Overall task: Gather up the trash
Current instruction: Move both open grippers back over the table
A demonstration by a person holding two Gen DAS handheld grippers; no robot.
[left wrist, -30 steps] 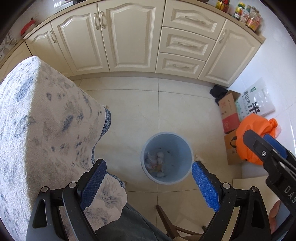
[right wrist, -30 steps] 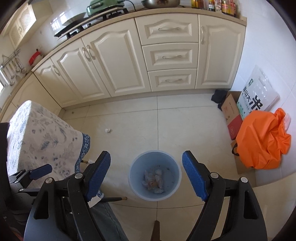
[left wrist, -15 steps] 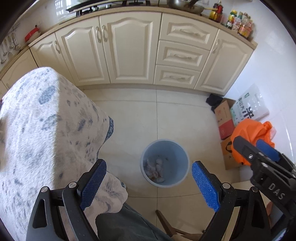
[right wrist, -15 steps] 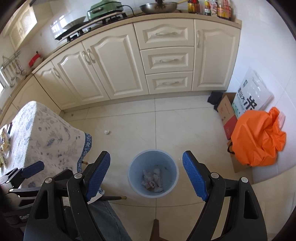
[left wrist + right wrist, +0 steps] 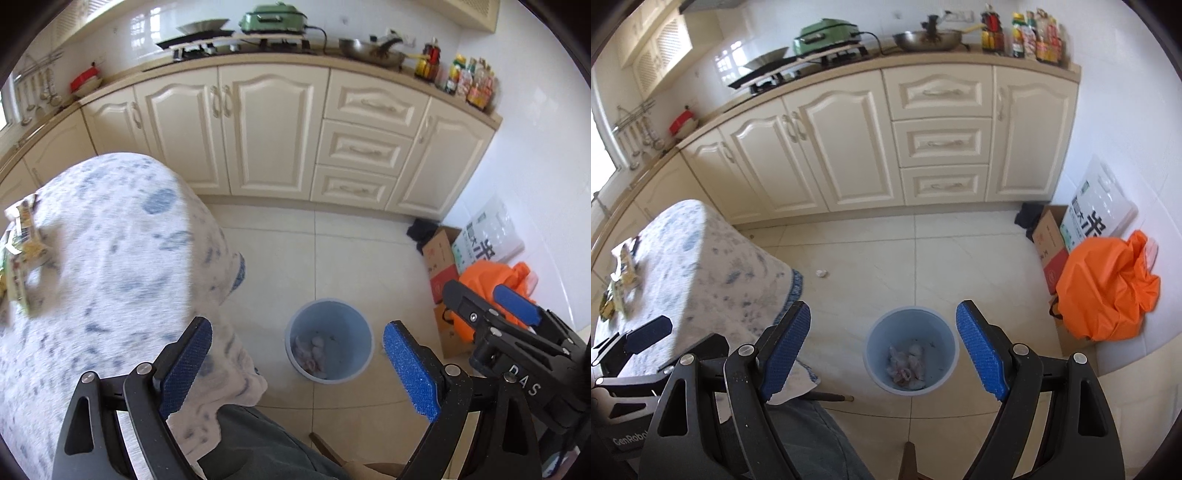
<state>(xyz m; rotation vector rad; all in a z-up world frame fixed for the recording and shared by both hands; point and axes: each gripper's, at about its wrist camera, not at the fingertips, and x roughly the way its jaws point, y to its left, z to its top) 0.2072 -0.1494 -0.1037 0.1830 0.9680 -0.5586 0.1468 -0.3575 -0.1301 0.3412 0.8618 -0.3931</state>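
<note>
Several crumpled scraps already lie in the blue bin (image 5: 911,354) on the floor. Both the left gripper (image 5: 295,365) and the right gripper (image 5: 882,347) gape wide with nothing between the jaws. Wrappers (image 5: 622,273) on the table (image 5: 701,266) and a scrap (image 5: 821,273) on the floor remain.

Floor around bin (image 5: 911,354): bare tile, open all round.
Left side: draped table (image 5: 701,273) edge crowds passage.
Right wall: orange bag (image 5: 1108,291), boxes (image 5: 1049,240).
Table top: wrappers (image 5: 22,251), possibly, blurred.
</note>
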